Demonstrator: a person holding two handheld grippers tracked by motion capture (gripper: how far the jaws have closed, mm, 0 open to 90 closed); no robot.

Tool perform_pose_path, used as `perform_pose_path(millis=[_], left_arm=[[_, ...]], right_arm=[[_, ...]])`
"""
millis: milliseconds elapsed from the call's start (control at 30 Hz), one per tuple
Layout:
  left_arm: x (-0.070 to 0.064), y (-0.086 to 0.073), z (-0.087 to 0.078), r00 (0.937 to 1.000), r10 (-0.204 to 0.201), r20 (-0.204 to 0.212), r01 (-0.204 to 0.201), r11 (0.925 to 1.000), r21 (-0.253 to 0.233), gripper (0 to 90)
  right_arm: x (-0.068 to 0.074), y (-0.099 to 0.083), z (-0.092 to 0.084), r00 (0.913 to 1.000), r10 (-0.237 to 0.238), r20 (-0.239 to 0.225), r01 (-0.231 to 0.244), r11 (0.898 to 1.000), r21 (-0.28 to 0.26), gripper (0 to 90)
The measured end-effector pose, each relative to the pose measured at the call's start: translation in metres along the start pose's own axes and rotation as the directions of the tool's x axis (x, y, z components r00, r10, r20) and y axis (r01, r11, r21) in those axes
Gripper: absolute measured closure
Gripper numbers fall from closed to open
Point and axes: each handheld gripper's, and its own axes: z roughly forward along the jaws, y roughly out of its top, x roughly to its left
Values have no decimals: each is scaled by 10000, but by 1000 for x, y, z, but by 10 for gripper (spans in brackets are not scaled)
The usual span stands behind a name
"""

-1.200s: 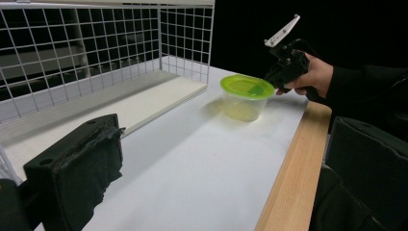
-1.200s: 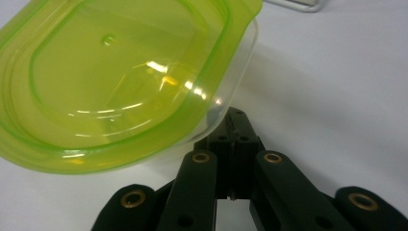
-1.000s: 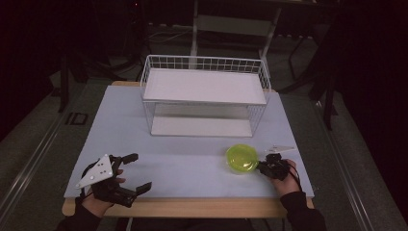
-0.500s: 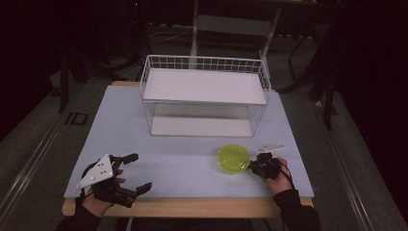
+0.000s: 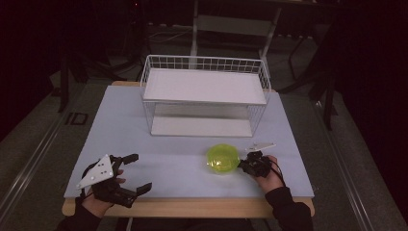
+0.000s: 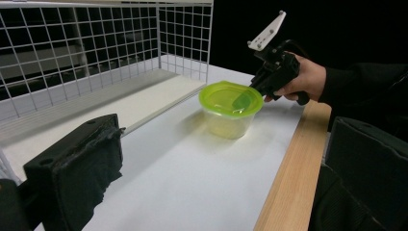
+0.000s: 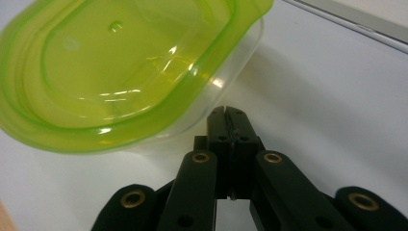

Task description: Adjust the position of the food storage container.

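Pushed leftward across the tabletop (image 5: pixel 168 159) over the last second, the green-lidded container (image 5: pixel 223 159) now sits nearer the middle, in front of the wire rack (image 5: pixel 204 96). Right claw (image 7: pixel 230 126) presses its side with jaws together, gripping nothing; left claw (image 5: pixel 137 171) rests spread apart, well away. Judging by that high contact, a harder shove could tip it. Its lid is oval, long axis roughly toward the rack

I seem to be working in a darkened lab or recording studio: my pale tabletop (image 5: pixel 144 125) with its wooden edge is lit alone, black stands (image 5: pixel 332 91) and cables crowd the upper frame, and rails (image 5: pixel 33 159) run along the grey floor at lower left.
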Motion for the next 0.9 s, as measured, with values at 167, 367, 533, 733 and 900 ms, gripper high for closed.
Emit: perform_pose_path(millis=[167, 367, 533, 733, 900], left_arm=[[0, 0, 0, 10000, -22, 22, 22, 10000, -3, 2], [0, 0, 0, 10000, 3, 31, -3, 10000, 10, 2], [0, 0, 0, 10000, -8, 37, 8, 10000, 7, 2], [0, 0, 0, 10000, 11, 52, -11, 10000, 18, 2], [0, 0, 0, 10000, 17, 67, -17, 10000, 15, 2]], right_arm=[[9, 5, 5, 9997, -196, -118, 196, 9998, 14, 900], [19, 11, 13, 9988, -391, -301, 394, 9992, 88, 899], [28, 15, 18, 9972, -583, -469, 589, 9982, 121, 899], [37, 18, 24, 9949, -745, -678, 764, 9967, 256, 892], [43, 20, 30, 9927, -927, -769, 951, 9951, 283, 892]])
